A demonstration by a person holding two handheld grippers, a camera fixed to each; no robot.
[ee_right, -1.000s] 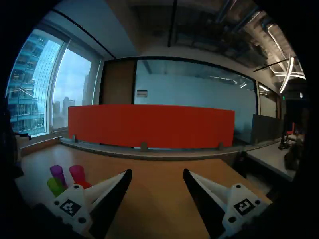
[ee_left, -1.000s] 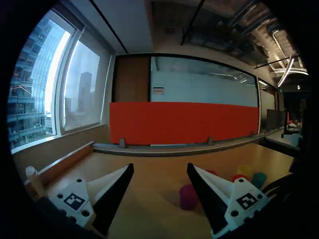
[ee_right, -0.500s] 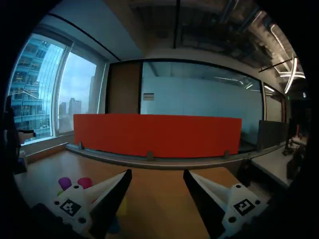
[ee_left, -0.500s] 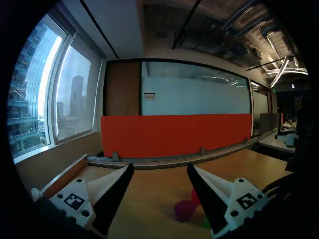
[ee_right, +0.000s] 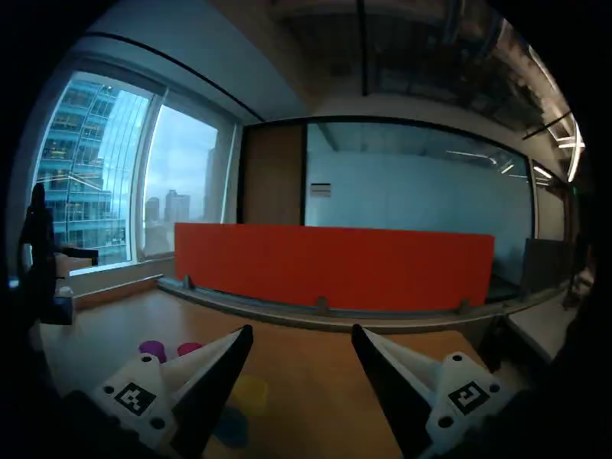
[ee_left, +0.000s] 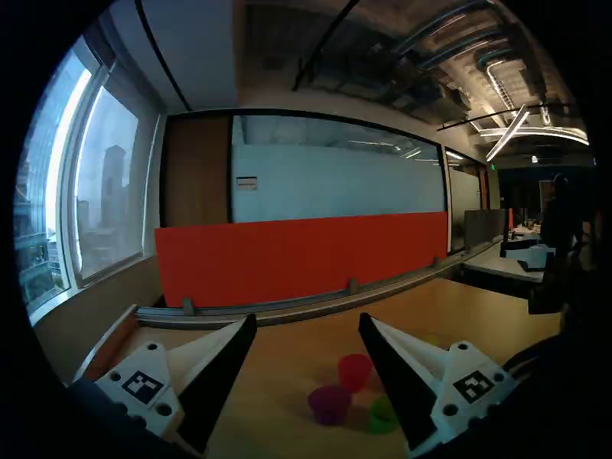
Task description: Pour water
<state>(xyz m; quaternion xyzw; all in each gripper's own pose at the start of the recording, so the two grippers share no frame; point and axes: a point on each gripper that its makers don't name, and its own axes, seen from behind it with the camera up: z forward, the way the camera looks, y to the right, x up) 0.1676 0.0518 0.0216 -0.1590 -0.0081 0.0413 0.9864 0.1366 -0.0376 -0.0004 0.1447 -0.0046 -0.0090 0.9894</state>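
Left tool: two fingers spread wide, nothing between them. Right tool: same state, empty. Both are held above the bench.

Left gripper view: three cups stand close together on the bench, namely one green cup, one purple cup and one red cup.

Right gripper view: one blue cup, one yellow cup.

One orange partition closes the bench's far edge.
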